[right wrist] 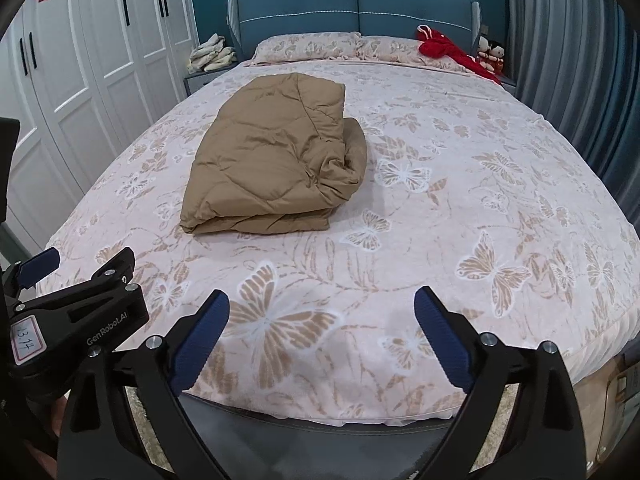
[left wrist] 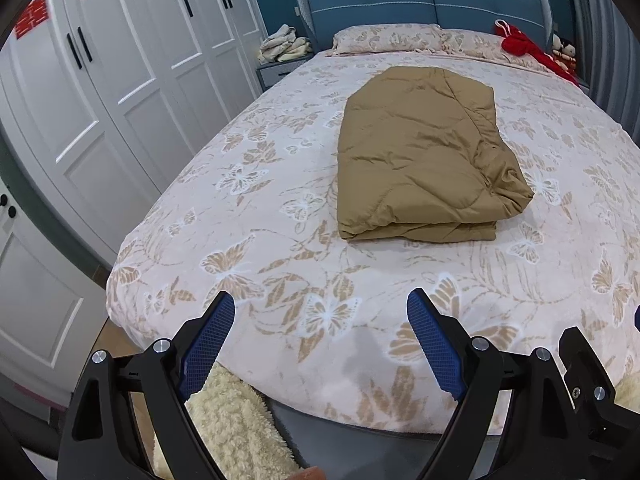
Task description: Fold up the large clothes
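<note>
A tan quilted garment (left wrist: pixel 420 152) lies folded into a thick rectangle on the middle of the bed (left wrist: pixel 280 240), its right side bunched up. The right wrist view shows the same bundle (right wrist: pixel 272 152) at the centre left. My left gripper (left wrist: pixel 320 304) hangs open over the bed's foot edge, well short of the garment, with nothing between its blue pads. My right gripper (right wrist: pixel 322 300) is open too, above the butterfly-patterned cover near the foot, apart from the garment. The left gripper (right wrist: pixel 76 280) also shows at the left edge of the right wrist view.
White wardrobes (left wrist: pixel 100 100) line the left wall. A nightstand with piled cloths (left wrist: pixel 284 44) stands beside the blue headboard (left wrist: pixel 420 0). Pillows (left wrist: pixel 392 38), a red cloth (left wrist: pixel 520 44) and dolls (right wrist: pixel 490 54) sit at the head. A fluffy cream rug (left wrist: pixel 228 420) lies below the foot. Grey curtains (right wrist: pixel 568 60) hang at right.
</note>
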`<state>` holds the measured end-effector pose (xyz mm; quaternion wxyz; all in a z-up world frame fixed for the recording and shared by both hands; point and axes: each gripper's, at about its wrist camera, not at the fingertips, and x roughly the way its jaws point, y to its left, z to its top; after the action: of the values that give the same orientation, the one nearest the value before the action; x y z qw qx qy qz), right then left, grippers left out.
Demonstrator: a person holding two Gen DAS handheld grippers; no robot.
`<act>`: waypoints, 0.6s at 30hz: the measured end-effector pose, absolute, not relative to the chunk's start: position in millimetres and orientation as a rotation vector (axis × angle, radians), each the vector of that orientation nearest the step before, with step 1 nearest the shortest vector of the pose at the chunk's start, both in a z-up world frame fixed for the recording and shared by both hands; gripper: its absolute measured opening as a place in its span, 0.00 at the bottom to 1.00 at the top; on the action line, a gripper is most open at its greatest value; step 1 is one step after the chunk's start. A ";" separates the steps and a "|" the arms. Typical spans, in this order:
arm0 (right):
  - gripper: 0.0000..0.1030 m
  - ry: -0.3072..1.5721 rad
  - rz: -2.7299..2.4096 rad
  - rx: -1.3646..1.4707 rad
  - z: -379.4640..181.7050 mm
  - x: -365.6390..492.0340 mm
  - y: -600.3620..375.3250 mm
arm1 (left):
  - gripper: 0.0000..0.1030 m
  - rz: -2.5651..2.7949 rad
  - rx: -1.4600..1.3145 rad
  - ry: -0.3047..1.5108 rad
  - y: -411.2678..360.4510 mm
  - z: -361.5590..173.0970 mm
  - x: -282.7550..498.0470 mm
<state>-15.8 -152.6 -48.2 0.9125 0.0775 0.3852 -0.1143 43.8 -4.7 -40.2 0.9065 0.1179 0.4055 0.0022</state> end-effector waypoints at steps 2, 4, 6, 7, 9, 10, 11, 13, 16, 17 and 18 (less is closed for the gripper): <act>0.89 0.791 -0.234 0.157 -47.7 -16.4 -150.4 | 0.83 0.013 0.246 0.828 -2.6 -39.6 42.1; 0.89 0.789 -0.234 0.151 -47.4 -17.6 -146.7 | 0.83 0.021 0.246 0.821 -0.2 -39.1 41.0; 0.89 0.787 -0.232 0.151 -47.1 -18.0 -144.7 | 0.83 0.025 0.237 0.821 3.4 -38.7 40.2; 0.89 0.787 -0.232 0.151 -47.0 -18.6 -143.5 | 0.83 0.026 0.232 0.822 4.5 -38.9 39.9; 0.89 0.784 -0.233 0.149 -46.7 -18.8 -142.0 | 0.83 0.027 0.222 0.825 6.8 -38.9 39.2; 0.89 0.783 -0.234 0.150 -46.7 -18.8 -141.9 | 0.83 0.027 0.218 0.823 7.6 -38.7 38.8; 0.89 0.781 -0.236 0.150 -46.5 -19.2 -141.4 | 0.83 0.028 0.217 0.822 8.2 -38.7 38.1; 0.89 0.780 -0.238 0.151 -46.2 -19.5 -140.4 | 0.83 0.028 0.215 0.820 8.5 -38.6 37.3; 0.89 0.779 -0.239 0.152 -46.1 -19.2 -140.6 | 0.83 0.030 0.216 0.816 9.3 -38.5 36.8; 0.89 0.778 -0.238 0.151 -46.0 -19.4 -141.0 | 0.83 0.030 0.216 0.816 9.5 -38.3 36.7; 0.89 0.778 -0.238 0.152 -45.9 -19.5 -141.2 | 0.83 0.028 0.214 0.815 9.7 -38.1 36.5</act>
<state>-19.5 -141.2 -45.9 0.9156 0.0740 0.3780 -0.1157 36.5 9.7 -38.1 0.9124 0.1040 0.3956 0.0138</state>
